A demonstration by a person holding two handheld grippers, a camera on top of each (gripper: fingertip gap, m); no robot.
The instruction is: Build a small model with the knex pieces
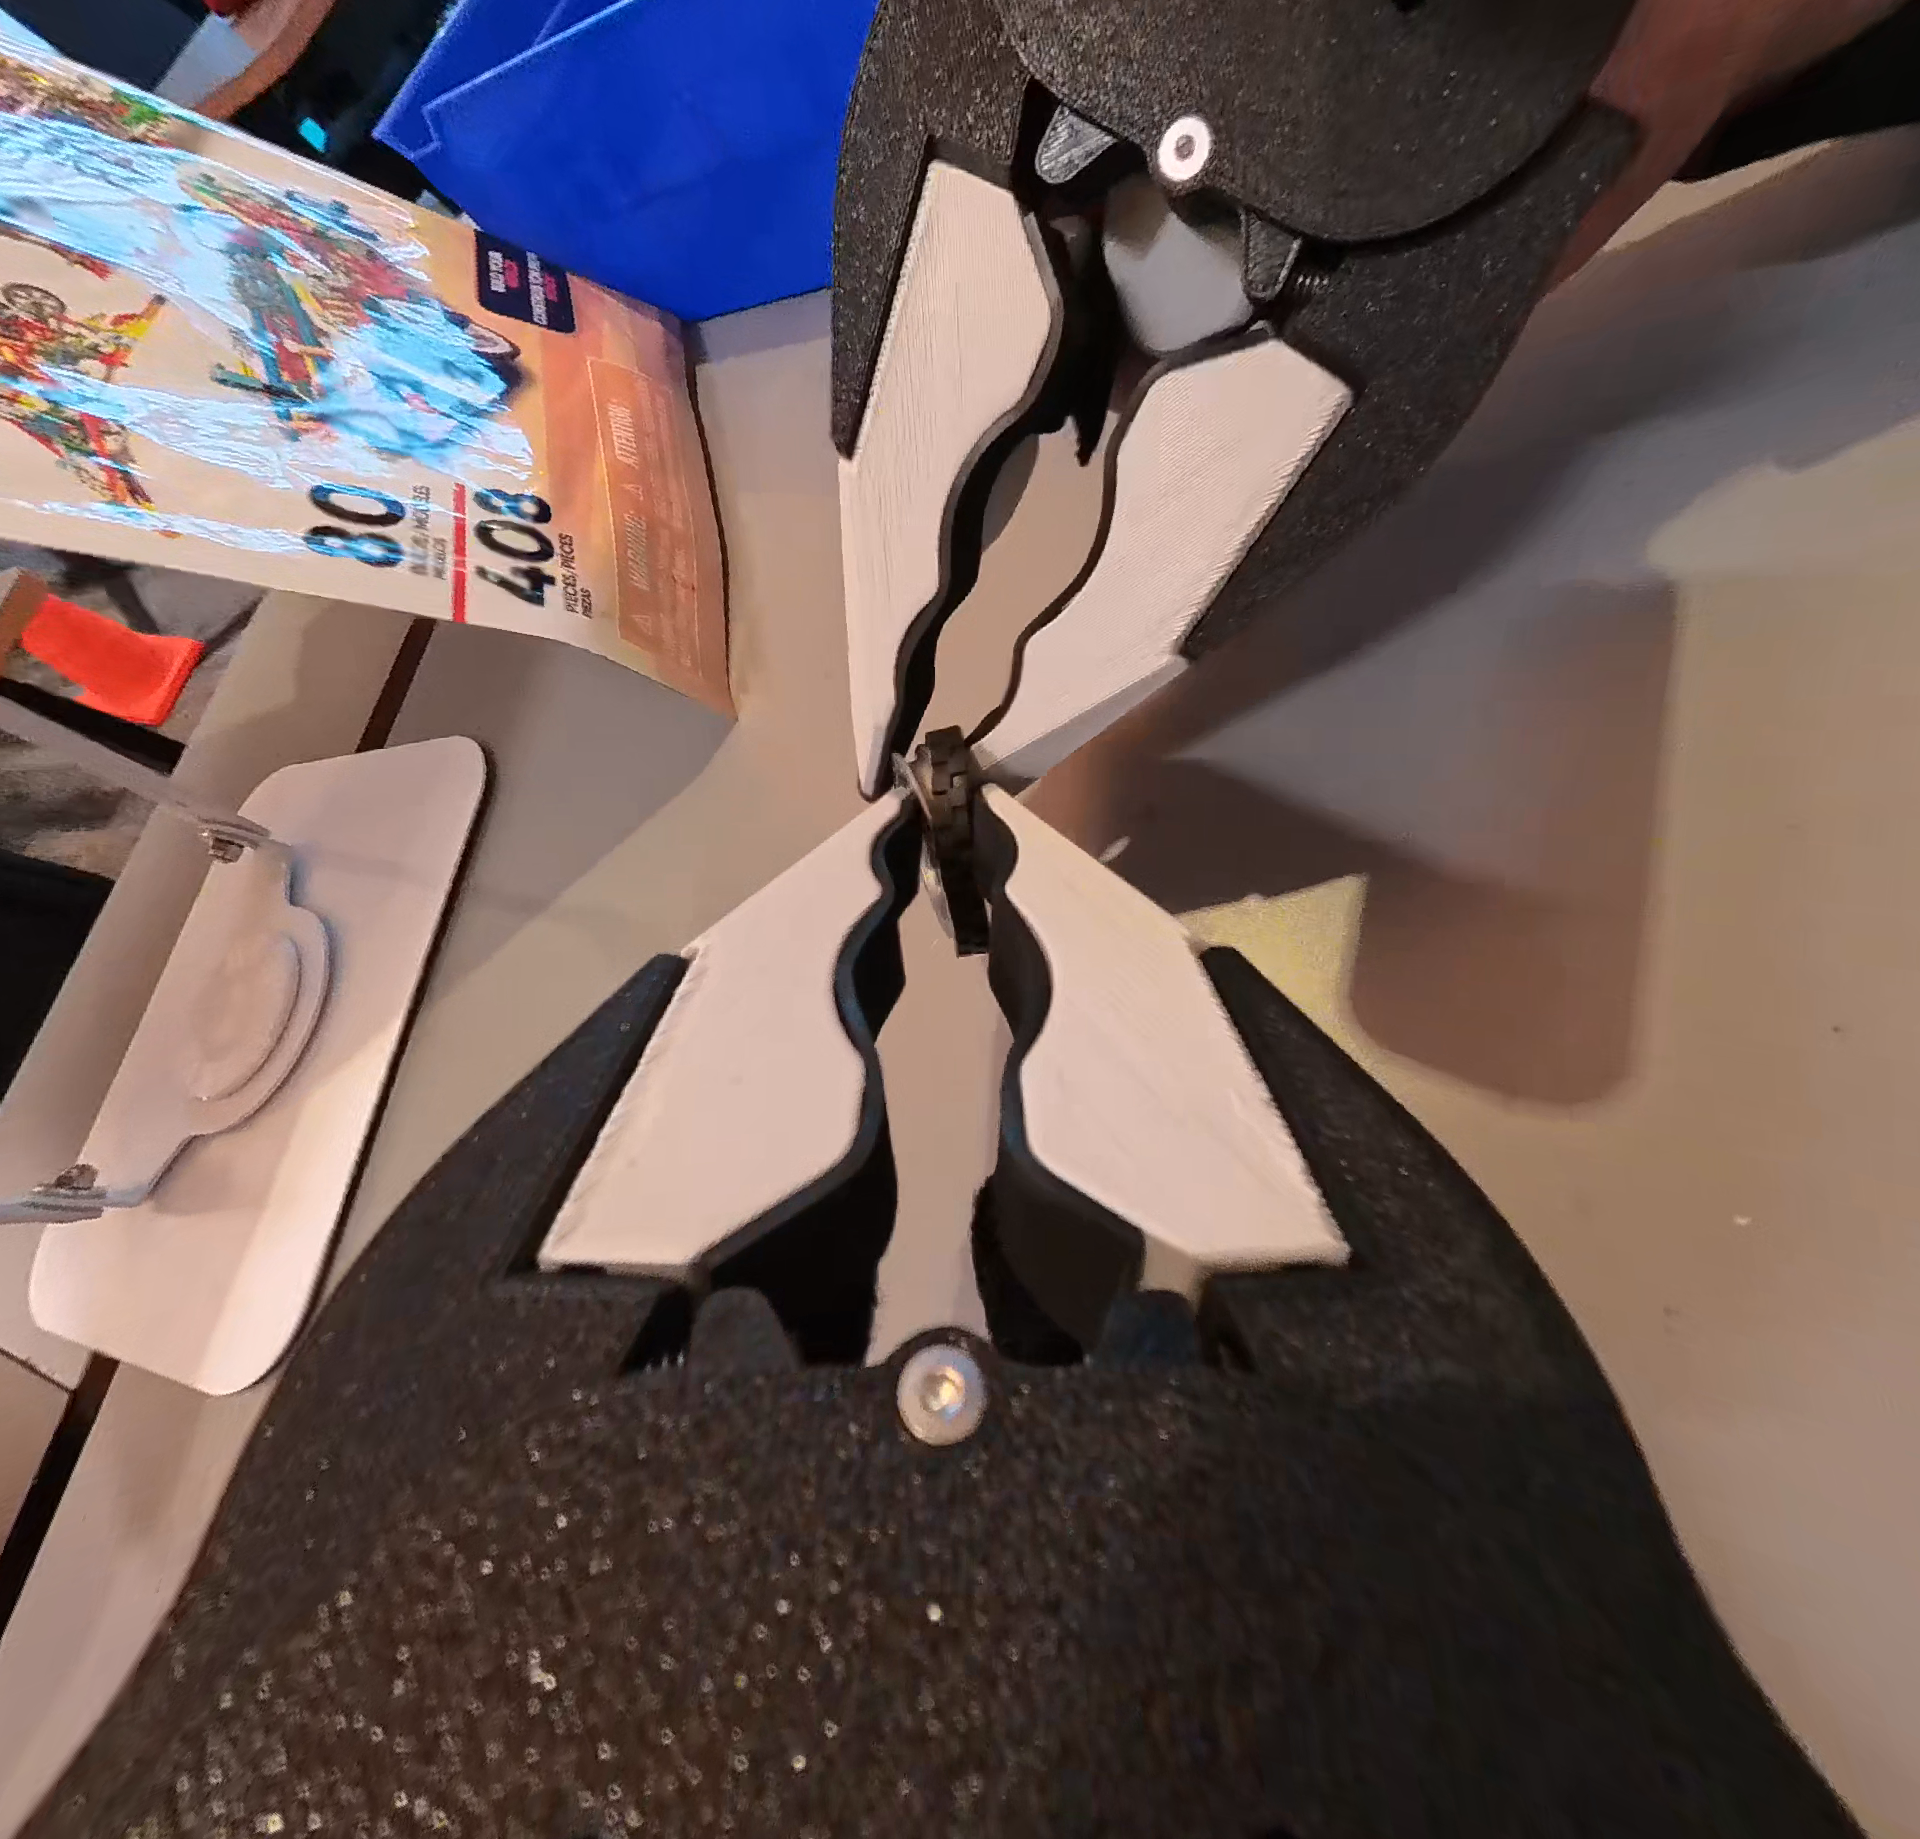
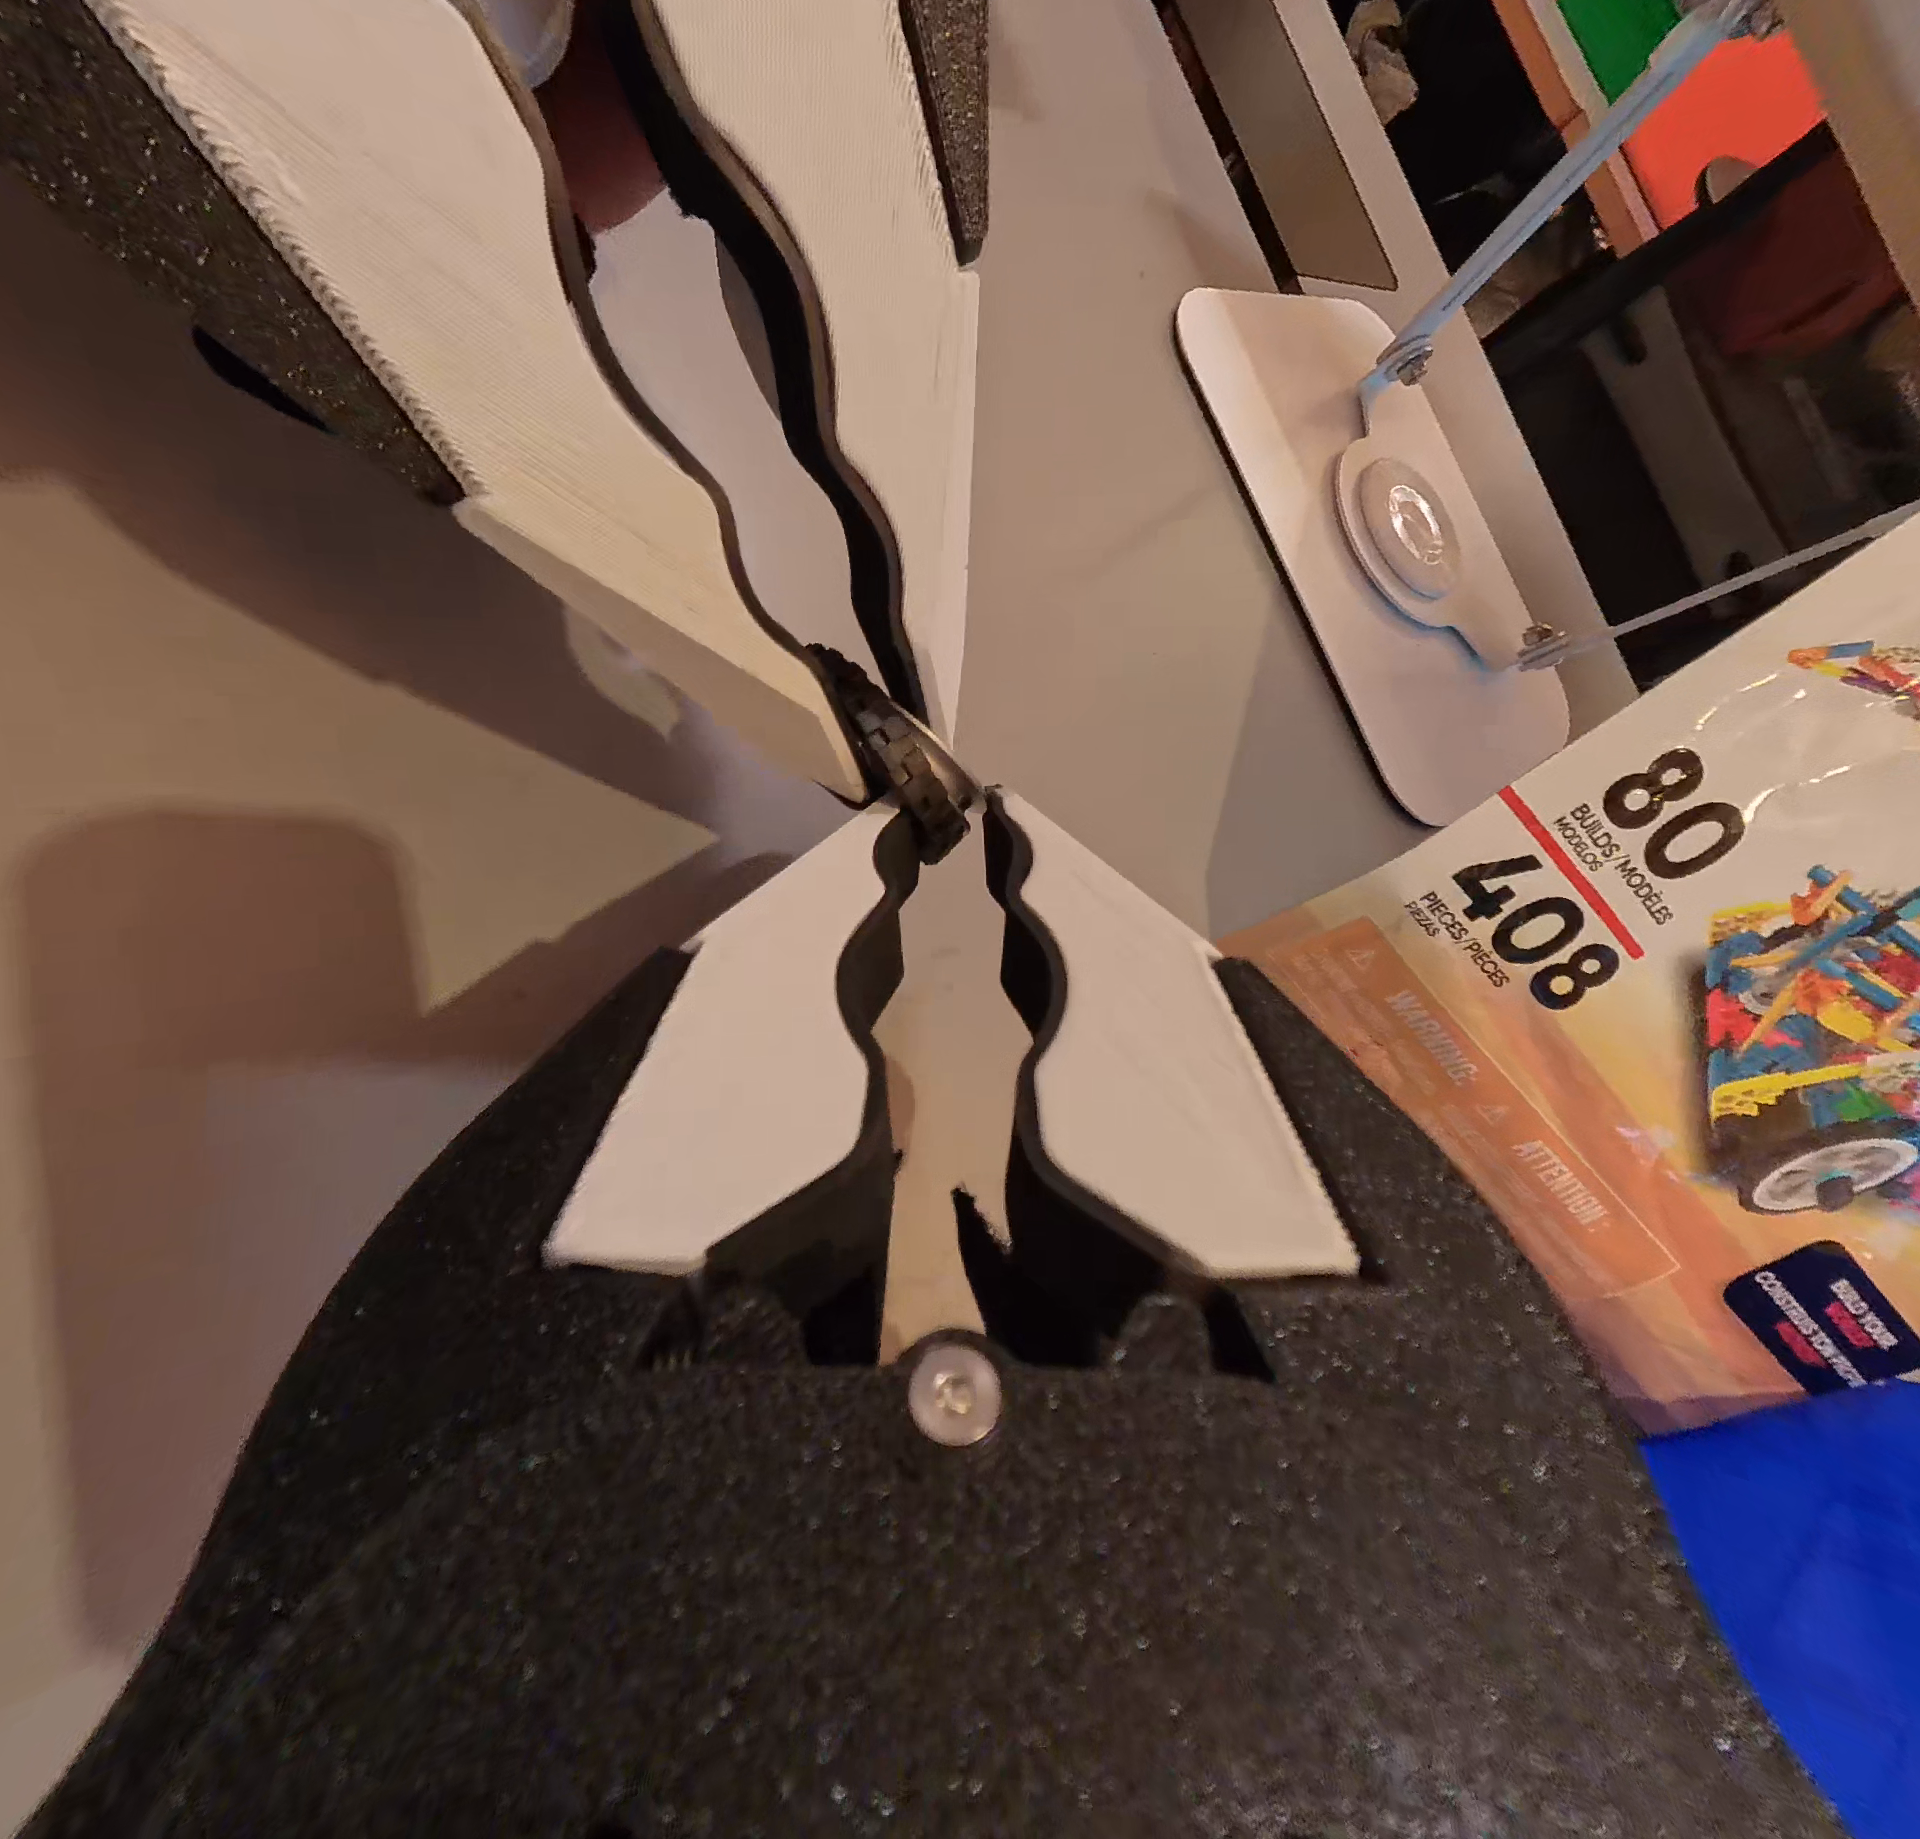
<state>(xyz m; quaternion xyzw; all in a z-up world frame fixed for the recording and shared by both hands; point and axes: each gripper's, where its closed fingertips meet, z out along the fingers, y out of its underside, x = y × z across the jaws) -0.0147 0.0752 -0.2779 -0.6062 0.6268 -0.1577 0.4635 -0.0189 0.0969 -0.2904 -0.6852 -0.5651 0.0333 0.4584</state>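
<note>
A small black toothed wheel with a grey hub (image 1: 948, 833) sits where the two grippers meet tip to tip above the pale table (image 1: 1455, 750). My left gripper (image 1: 943, 823) is shut on it, and the wheel reaches down between its white fingers (image 1: 790, 1010). My right gripper (image 1: 940, 755) comes in from the top of the left wrist view, its tips closed on the wheel's upper edge. In the right wrist view my right gripper (image 2: 935, 818) has the wheel (image 2: 914, 781) at its tips. The left gripper (image 2: 883, 729) clamps the wheel from above.
A colourful toy box (image 1: 343, 418) lies left of the grippers; it also shows in the right wrist view (image 2: 1558, 1010). Blue bins (image 1: 644, 127) stand behind it. A white plate with a clear disc and metal arms (image 1: 260, 1010) lies by the table edge. A hand (image 1: 1766, 33) holds the right gripper. My two grippers' fingertips are within a few centimetres of each other.
</note>
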